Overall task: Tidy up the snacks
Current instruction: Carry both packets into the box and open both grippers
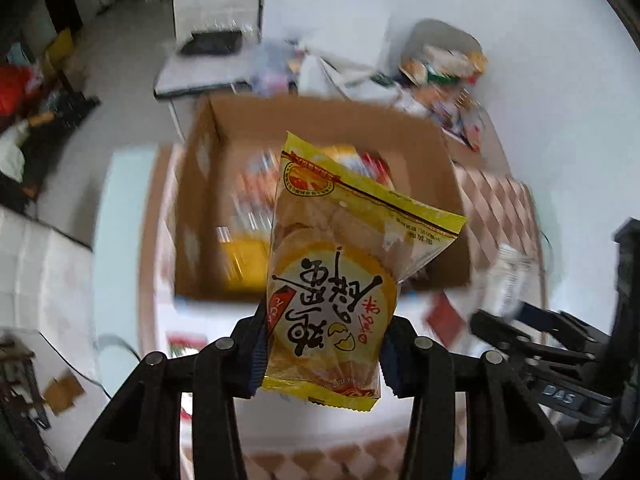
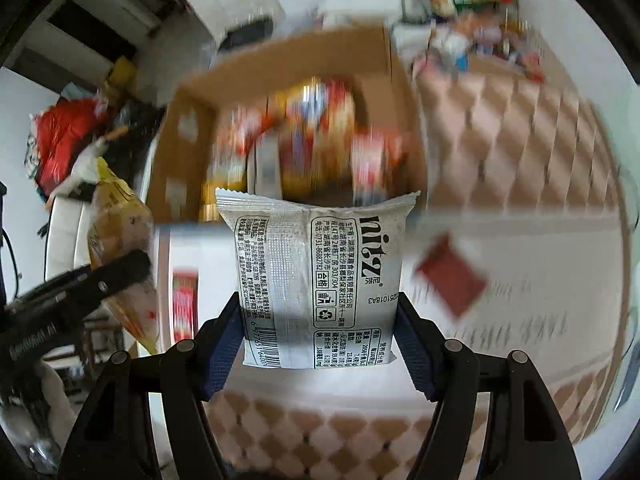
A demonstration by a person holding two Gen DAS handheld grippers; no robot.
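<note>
Both claws are loaded as I look down over the worktop (image 2: 500, 152). Left claw (image 1: 322, 354) pinches a yellow snack bag (image 1: 340, 264) low on its sides, the blue pads pressing into the wrapper; the bag stands up from the fingers, tilted a little to the right, and hangs in front of the open cardboard box (image 1: 400, 132). Right claw (image 2: 318, 338) is clamped on a grey-white snack packet (image 2: 316, 264), its printed back and barcode toward the camera, with the serrated top edge across the near rim of the box.

From largest to smallest: the worktop carries a checked brown and white cloth (image 2: 520, 128). On it sits the cardboard box, flaps up, with blurred red, orange and yellow packets (image 2: 312, 128) heaped inside. Beyond the box, at the far right of the worktop, lies a loose pile of other snacks (image 1: 444, 68). A small dark red packet (image 2: 450, 274) lies flat on the cloth just right of the grey-white packet, outside the box. In the right wrist view the left claw shows at the left edge with its yellow bag.
</note>
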